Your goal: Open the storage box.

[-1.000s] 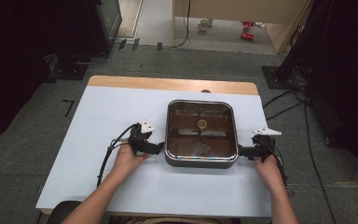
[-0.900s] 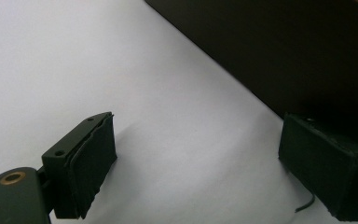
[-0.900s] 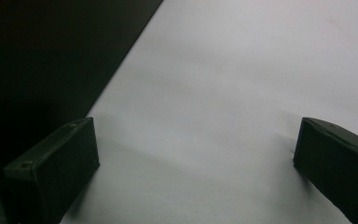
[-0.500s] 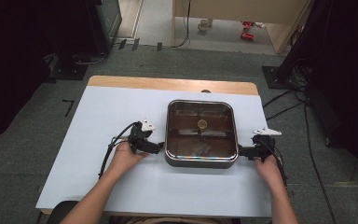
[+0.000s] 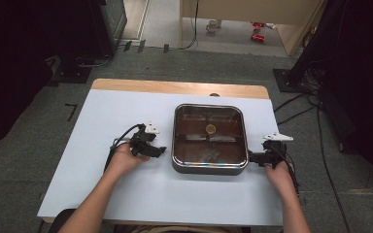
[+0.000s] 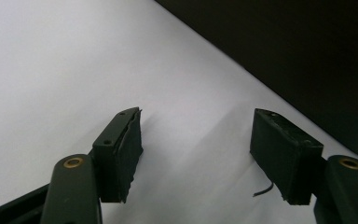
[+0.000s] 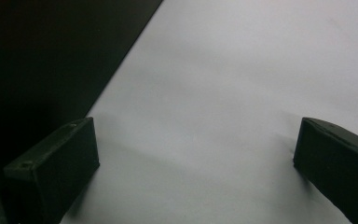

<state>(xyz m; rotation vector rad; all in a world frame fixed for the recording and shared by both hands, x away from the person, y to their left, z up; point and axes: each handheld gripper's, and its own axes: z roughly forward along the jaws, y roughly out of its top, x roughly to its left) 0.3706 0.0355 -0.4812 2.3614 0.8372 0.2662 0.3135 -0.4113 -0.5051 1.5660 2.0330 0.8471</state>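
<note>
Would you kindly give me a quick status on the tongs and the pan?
Left tongs just been closing, nothing between them. Right tongs open beside the pan's right wall. Square pan flat on the white table. Nothing in the way.

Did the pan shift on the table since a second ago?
No. The pan sits in the same spot against the table's wooden far edge, between the left gripper and right gripper.

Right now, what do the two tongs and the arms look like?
Both tongs are black. The left tongs and right tongs each carry a pale three-cornered plate on top and trail a black cable. Up close, the left pads are blocky black rubber with frayed edges, on arms with brass-coloured rivets. Forearms are bare; no sleeves show.
</note>
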